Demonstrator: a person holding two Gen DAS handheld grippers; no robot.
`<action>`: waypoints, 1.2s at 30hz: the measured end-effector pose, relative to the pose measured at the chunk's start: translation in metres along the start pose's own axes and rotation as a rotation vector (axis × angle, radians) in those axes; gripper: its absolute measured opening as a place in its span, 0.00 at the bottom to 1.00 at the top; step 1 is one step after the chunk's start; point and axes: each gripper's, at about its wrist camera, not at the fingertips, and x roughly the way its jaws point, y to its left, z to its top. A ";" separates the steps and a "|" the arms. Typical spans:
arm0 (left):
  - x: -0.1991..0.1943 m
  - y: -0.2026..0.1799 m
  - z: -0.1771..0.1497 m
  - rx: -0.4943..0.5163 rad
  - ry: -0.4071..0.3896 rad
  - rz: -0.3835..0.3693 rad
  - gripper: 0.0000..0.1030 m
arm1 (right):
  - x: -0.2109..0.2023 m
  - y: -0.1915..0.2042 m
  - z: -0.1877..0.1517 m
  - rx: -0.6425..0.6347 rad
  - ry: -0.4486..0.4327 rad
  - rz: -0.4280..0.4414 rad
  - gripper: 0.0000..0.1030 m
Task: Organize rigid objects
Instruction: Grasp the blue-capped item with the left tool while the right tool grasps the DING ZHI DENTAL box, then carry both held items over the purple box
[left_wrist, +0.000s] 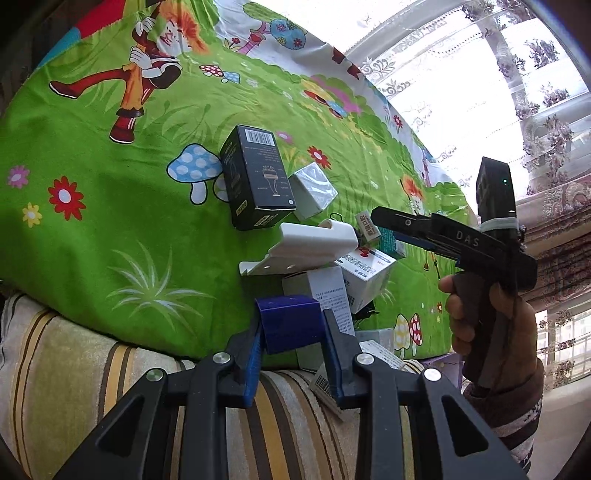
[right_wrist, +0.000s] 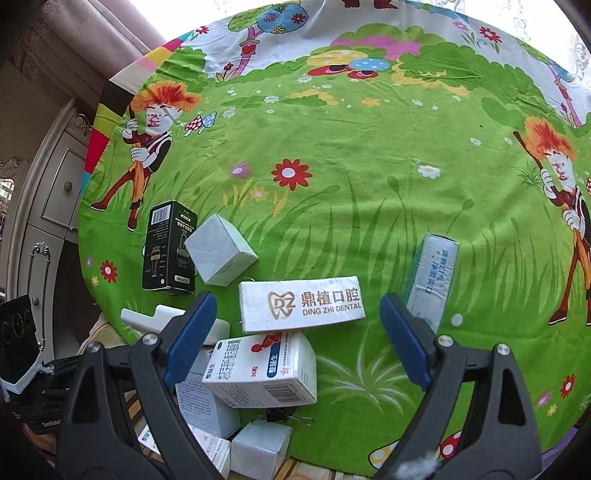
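Left wrist view: the left gripper (left_wrist: 291, 328) is clamped on a small blue box (left_wrist: 290, 320), squarish and plain, held above the striped cushion (left_wrist: 92, 369) at the green cloth's (left_wrist: 92, 236) edge. The right gripper (right_wrist: 297, 332) hangs wide open over the white dental box (right_wrist: 301, 303), which lies flat, its long axis running left-right between the fingers without touching them.
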 end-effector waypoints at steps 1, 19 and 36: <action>-0.003 0.001 -0.002 0.001 -0.012 0.000 0.30 | 0.003 -0.001 0.001 -0.001 0.007 0.002 0.89; -0.008 0.008 -0.006 -0.014 -0.044 -0.020 0.30 | 0.035 -0.014 0.007 0.017 0.080 0.050 0.89; -0.029 -0.012 -0.012 0.037 -0.110 -0.035 0.30 | -0.058 -0.001 -0.036 0.036 -0.178 -0.017 0.82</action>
